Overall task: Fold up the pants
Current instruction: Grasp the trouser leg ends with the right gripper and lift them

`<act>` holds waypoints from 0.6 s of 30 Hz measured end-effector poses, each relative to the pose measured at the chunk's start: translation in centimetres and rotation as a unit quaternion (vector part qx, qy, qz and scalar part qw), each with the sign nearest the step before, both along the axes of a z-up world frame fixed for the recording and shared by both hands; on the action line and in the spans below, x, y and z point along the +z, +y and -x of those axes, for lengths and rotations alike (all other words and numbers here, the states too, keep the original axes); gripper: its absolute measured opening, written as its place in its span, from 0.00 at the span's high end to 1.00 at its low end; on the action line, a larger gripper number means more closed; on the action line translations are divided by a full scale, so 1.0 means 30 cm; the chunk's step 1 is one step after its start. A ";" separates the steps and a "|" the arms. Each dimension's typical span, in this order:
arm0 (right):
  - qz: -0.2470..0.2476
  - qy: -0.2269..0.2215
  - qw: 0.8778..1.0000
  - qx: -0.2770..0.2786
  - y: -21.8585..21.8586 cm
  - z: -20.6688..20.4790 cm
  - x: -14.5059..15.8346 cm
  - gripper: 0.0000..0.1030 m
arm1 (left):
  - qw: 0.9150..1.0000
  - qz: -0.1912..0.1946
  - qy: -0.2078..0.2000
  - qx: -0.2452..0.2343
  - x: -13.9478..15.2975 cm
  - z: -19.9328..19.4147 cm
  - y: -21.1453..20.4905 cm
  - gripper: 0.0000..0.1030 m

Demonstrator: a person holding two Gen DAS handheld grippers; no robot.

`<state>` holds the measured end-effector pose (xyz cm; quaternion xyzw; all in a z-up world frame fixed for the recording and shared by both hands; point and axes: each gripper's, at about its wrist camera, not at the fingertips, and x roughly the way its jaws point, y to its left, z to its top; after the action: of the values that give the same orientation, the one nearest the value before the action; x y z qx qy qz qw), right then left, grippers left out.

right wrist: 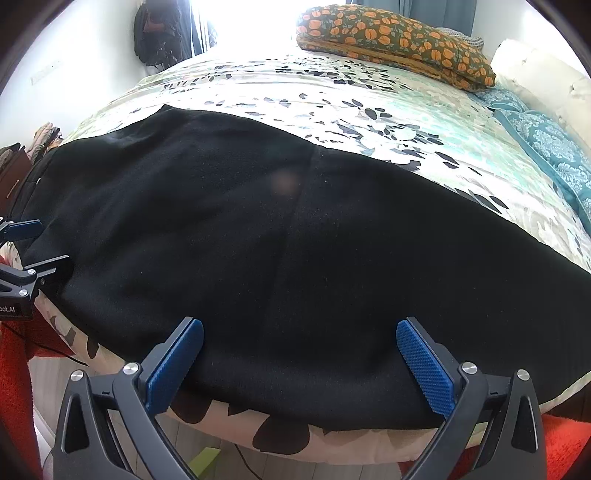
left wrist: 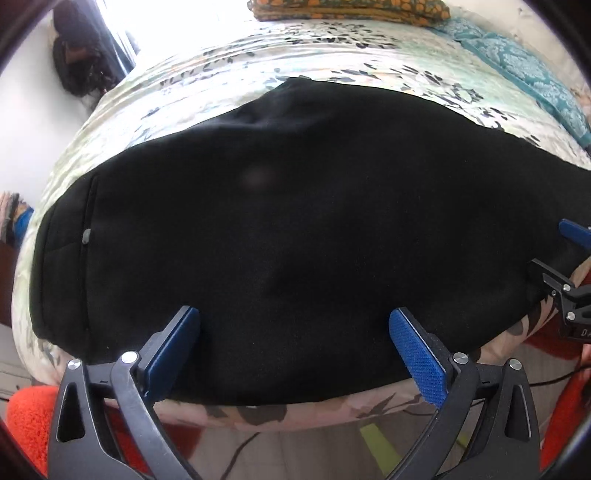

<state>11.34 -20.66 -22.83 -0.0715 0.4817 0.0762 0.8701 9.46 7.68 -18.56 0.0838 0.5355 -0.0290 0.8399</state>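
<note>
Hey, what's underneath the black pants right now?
The black pants lie flat on the floral bedspread, which shows all around them. Anything between them is covered.

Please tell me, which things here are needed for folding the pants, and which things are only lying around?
For the job:
black pants
left hand-held gripper, open
right hand-held gripper, open
bed, as folding surface

Only lying around:
orange-flowered pillow
teal blanket
dark bag on the wall
red rug
</note>
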 end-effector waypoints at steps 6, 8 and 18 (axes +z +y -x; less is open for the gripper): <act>-0.017 0.011 1.000 0.000 -0.022 0.003 0.035 0.00 | 0.999 0.035 -0.023 0.009 0.087 0.025 -0.003 0.03; -0.042 0.002 0.999 -0.012 -0.054 0.016 0.065 0.00 | 0.997 0.058 -0.050 0.007 0.137 0.024 -0.029 0.03; -0.242 -0.085 0.945 -0.203 -0.685 0.063 0.403 0.00 | 0.999 0.037 -0.022 -0.018 0.011 -0.075 -0.138 0.03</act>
<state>9.47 -41.21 -10.73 0.2347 0.3770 0.0057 0.8960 11.72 3.54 -18.23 0.0630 0.5137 -0.0624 0.8534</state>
